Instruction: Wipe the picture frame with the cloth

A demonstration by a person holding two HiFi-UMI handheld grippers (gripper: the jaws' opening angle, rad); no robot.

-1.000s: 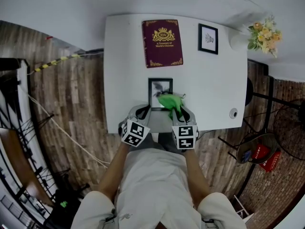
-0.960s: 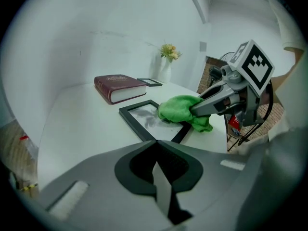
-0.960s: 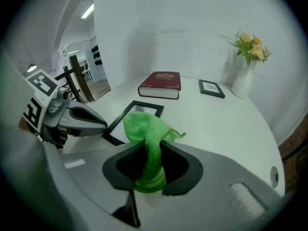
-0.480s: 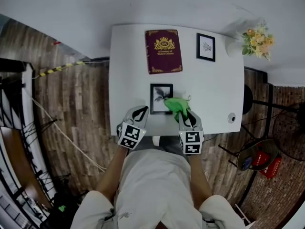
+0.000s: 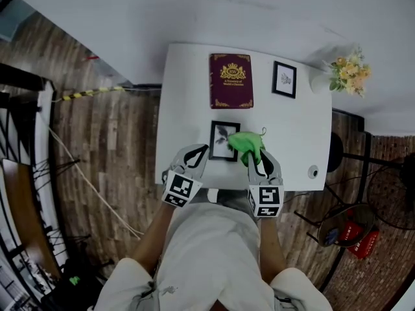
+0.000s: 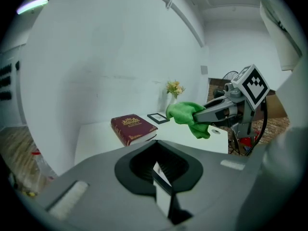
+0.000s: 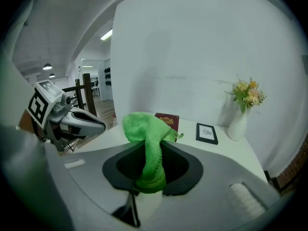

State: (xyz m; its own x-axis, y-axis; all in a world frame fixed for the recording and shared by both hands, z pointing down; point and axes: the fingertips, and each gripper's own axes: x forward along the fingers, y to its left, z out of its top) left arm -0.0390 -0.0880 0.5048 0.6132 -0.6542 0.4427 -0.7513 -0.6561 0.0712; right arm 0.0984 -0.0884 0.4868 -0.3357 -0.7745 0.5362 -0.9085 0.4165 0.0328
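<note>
The cloth (image 5: 245,142) in your right gripper (image 5: 255,156) is bright green. The near picture frame (image 5: 219,140) has a black border around white, with a dark grey print. The small frame (image 5: 284,79) at the far right is likewise black around white, with a tiny dark drawing. The far book (image 5: 231,80) is maroon with a gold crest and gold corner ornaments. The table (image 5: 188,89) is plain white, as is the vase (image 5: 319,81), whose flowers (image 5: 349,69) are yellow, orange and cream over green leaves. Your left gripper (image 5: 201,151) and the right one are grey with black jaw hollows, each carrying a white cube with black square markers. The floor (image 5: 110,161) is brown planks.
</note>
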